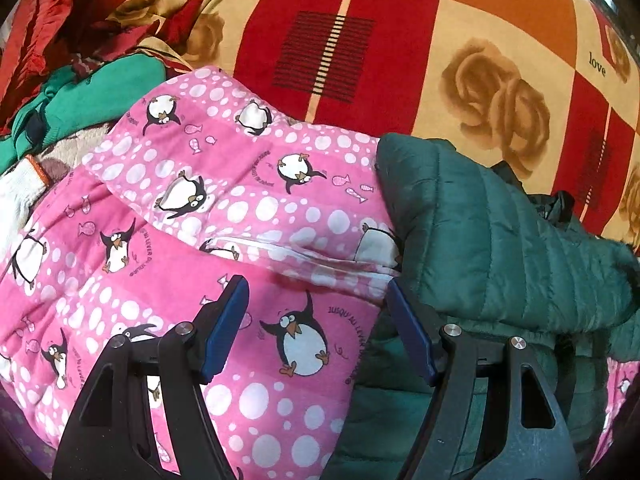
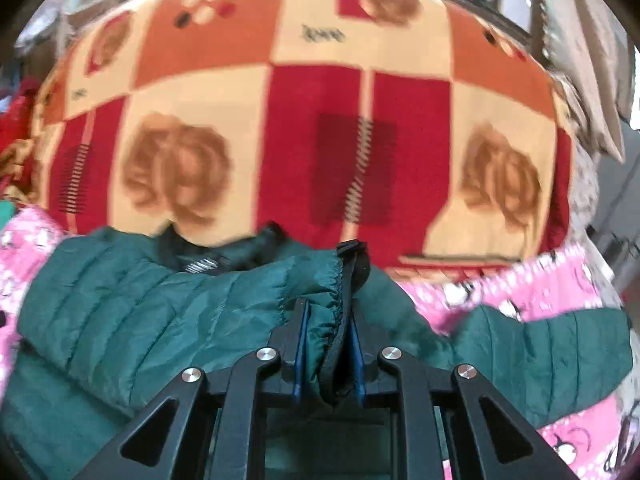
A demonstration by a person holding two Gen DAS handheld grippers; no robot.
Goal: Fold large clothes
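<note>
Checkered blanket (image 1: 400, 52) in red, orange and cream with brown roses covers the bed and fills the background of both views. On it lies a pink penguin-print quilt (image 1: 192, 216), padded and dotted white, bunched into folds. Dark green quilted jacket (image 1: 500, 240) lies on top of the quilt's right part, touching it along the edge; in the right wrist view the pink cloth shows on both sides of the jacket. Left tool (image 1: 316, 328): its 2 blue-padded fingers stand spread wide, nothing between them, hovering over the seam where quilt and jacket meet. Right tool (image 2: 326, 352): fingers pressed close, pinching the jacket's elasticated cuff or hem, black-trimmed edge gathered between the pads; which of the 2 cannot be told. Right wrist view is motion-blurred. Far left in the left wrist view: a heap of red cloth (image 1: 48, 24), a bright green garment (image 1: 92, 92) and a white knitted piece (image 1: 20, 196), near the quilt's left edge.
</note>
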